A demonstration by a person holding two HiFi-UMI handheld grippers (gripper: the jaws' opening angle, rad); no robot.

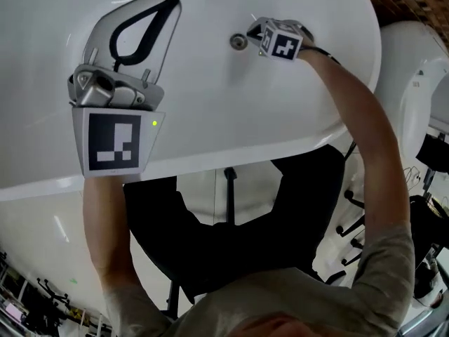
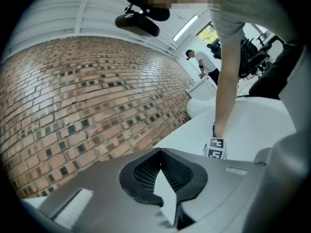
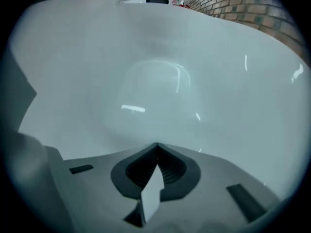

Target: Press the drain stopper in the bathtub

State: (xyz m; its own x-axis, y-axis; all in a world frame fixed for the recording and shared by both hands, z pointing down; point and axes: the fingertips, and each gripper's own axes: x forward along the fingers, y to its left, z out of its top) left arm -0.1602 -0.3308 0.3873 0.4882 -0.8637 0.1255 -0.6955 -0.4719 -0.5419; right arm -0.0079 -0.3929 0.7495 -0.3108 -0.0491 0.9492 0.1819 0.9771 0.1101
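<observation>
Pressing looks to be the step in hand. The right gripper (image 1: 254, 34) reaches down into the white bathtub (image 1: 210, 111) with its jaws shut tip to tip on nothing. The small round metal drain stopper (image 1: 238, 41) lies on the tub floor just ahead of those tips, near them but seemingly not touching. The right gripper view shows only smooth tub wall beyond the closed tips; the stopper is not in sight there and is likely hidden below the jaws. The left gripper (image 1: 170, 4) hangs well off to the side, its jaws likewise closed and empty, pointing at a brick wall (image 2: 73, 91) in its own view. The stopper is probably a rigid, spring-loaded cap with a slick, domed top. It needs no grasp. The closed tips should bear straight down on its centre, since an off-centre push could skid onto the glossy enamel.
</observation>
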